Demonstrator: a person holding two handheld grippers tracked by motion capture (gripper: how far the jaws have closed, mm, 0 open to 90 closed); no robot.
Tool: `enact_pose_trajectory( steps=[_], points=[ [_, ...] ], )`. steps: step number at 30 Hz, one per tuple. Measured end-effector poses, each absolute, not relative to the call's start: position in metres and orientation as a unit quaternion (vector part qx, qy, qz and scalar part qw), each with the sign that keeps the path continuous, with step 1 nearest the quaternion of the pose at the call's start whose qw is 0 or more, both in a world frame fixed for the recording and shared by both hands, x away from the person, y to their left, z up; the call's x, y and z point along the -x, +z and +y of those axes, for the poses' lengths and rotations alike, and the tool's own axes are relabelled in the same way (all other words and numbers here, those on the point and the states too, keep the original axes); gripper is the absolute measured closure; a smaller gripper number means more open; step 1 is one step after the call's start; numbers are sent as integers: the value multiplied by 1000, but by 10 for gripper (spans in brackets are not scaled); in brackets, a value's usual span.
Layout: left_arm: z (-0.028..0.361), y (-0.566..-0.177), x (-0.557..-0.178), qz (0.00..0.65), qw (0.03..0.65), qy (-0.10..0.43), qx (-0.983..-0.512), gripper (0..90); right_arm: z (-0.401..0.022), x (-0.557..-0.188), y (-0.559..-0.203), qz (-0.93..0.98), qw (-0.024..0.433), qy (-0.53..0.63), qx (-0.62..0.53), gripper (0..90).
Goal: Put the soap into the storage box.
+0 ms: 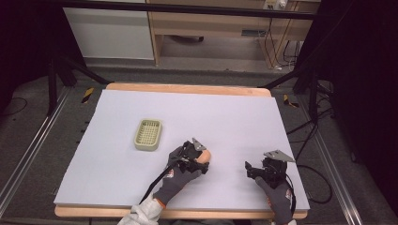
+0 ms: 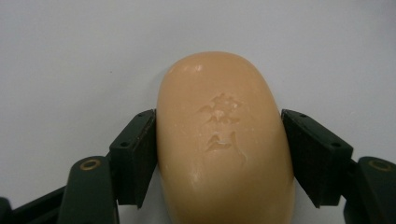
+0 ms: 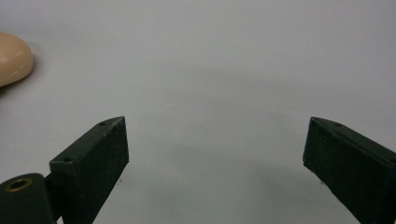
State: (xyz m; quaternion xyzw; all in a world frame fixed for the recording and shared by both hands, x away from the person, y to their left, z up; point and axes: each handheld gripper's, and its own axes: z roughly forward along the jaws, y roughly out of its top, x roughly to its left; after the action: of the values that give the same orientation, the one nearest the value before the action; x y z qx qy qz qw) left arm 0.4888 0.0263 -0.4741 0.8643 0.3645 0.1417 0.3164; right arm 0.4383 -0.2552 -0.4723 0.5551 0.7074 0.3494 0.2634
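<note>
Left gripper view: my left gripper (image 2: 219,154) has a peach bar of soap (image 2: 224,140) between its jaws, both black pads pressed flat against the bar's long sides. The soap lies on the pale table cover (image 2: 70,56) with stamped characters facing up.

In the high view the soap (image 1: 204,156) sits in the near middle of the table, at the tip of my left gripper (image 1: 199,157), with the small green soap dish (image 1: 148,134) near it, up and to the left. My right gripper (image 1: 253,169) rests well apart on the right, its jaws spread wide with only bare cover between them.
</note>
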Motion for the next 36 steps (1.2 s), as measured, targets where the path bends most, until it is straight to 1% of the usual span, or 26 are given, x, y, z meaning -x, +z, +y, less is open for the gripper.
enact_pose_trajectory(
  steps=[7,15,22,36],
  points=[
    [26,-472,-486,358,320,138,-866,303,-255,-438,-472,707,263,351,-555,72],
    [32,-458,-482,347,333,141,-866,306,-256,-438,-472,706,264,350,-556,72],
    [40,-446,-477,341,336,144,-866,307,-256,-438,-472,705,264,350,-557,72],
    [64,-434,-476,349,341,141,-861,309,-257,-438,-472,702,263,353,-560,72]
  ],
)
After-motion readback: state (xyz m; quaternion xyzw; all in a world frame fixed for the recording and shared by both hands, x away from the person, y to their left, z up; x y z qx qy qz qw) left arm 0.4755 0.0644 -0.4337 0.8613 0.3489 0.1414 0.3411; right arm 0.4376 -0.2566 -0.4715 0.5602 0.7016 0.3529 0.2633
